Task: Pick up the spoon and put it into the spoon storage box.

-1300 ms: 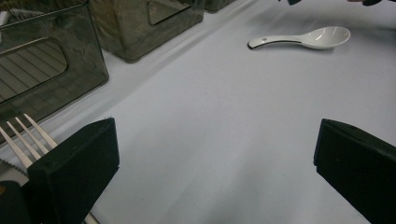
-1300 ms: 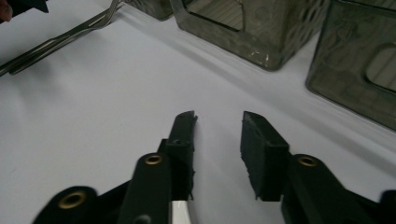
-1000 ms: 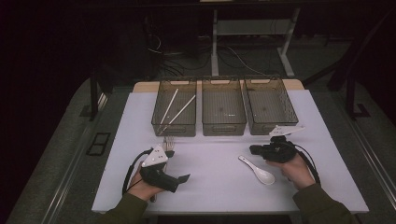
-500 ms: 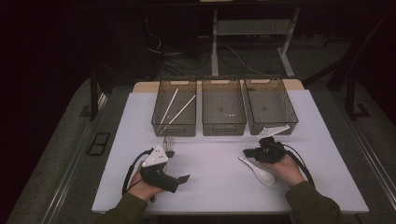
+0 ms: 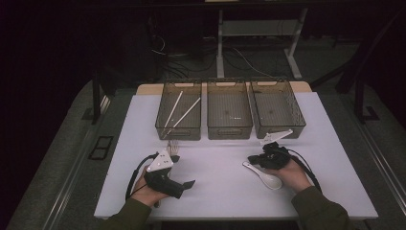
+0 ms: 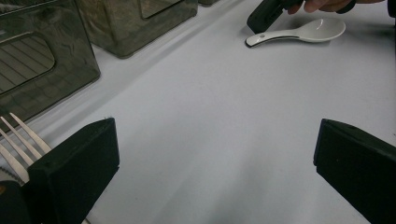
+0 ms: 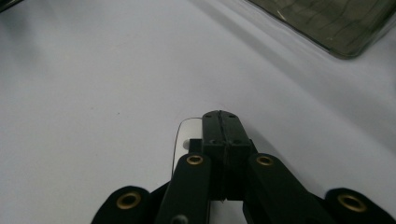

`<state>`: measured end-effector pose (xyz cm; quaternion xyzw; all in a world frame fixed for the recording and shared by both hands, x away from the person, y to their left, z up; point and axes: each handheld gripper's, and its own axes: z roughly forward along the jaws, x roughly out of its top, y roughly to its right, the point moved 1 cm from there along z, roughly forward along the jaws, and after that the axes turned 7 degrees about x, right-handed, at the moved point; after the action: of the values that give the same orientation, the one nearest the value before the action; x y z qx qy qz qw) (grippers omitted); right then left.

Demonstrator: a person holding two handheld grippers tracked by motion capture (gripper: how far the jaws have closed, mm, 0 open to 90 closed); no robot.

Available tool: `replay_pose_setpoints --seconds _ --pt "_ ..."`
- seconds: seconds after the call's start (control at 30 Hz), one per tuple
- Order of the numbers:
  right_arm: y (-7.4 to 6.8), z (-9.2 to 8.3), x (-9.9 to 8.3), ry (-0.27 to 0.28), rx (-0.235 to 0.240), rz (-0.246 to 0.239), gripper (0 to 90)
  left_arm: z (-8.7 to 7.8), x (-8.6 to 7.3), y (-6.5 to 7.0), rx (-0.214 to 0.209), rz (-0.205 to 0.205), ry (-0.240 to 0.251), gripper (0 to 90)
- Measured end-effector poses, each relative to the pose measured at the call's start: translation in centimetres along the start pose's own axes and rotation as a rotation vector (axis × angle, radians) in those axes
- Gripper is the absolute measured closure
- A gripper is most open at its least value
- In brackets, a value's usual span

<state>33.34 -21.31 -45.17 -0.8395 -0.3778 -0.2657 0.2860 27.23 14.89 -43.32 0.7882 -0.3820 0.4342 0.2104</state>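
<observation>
Clearly, the white spoon point(image 5: 262, 174) is lain toward the desk's near right edge, its long axis slanted, handle end pointing left and away, bowl toward the person. The right gripper point(image 5: 253, 160) is held low over that handle end, far nearer than the left gripper point(image 5: 173, 152). Its jaws are seen pressed together in the right gripper view, the spoon's handle point(image 7: 186, 136) just beneath them; whether it is pinched cannot be told. The left gripper's jaws are spread wide beside a fork point(image 6: 18, 140) near the left bin point(image 5: 178, 116).

Three see-through bins point(image 5: 229, 115) are sitting in a row along the worktop's point(image 5: 220, 187) far edge. Two white sticks point(image 5: 178, 112) are lying in the left bin.
</observation>
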Motion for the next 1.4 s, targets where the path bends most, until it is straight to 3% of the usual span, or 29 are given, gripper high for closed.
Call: replay_pose_setpoints --seconds 0.63,0.9,1.0,1.23,1.4 --pt "-1.9 0.5 0.3 -0.069 0.106 -0.083 89.8 0.0 0.0 0.1 -0.01 0.011 -0.005 0.0" --pt "-2.9 0.8 0.2 -0.099 0.139 -0.1 89.8 0.0 0.0 0.1 -0.009 0.011 -0.008 0.0" --pt "-2.9 0.7 0.3 -0.082 0.138 -0.094 89.5 0.0 0.0 0.1 -0.009 0.012 -0.005 0.0" --pt "-2.0 -1.4 0.1 0.032 0.139 -0.036 60.1 -0.1 0.0 0.0 -0.01 0.012 -0.001 0.0" --pt "-1.6 -3.0 -1.0 0.061 0.107 -0.025 47.3 -0.1 -0.1 0.0 -0.012 0.006 0.0 0.0"
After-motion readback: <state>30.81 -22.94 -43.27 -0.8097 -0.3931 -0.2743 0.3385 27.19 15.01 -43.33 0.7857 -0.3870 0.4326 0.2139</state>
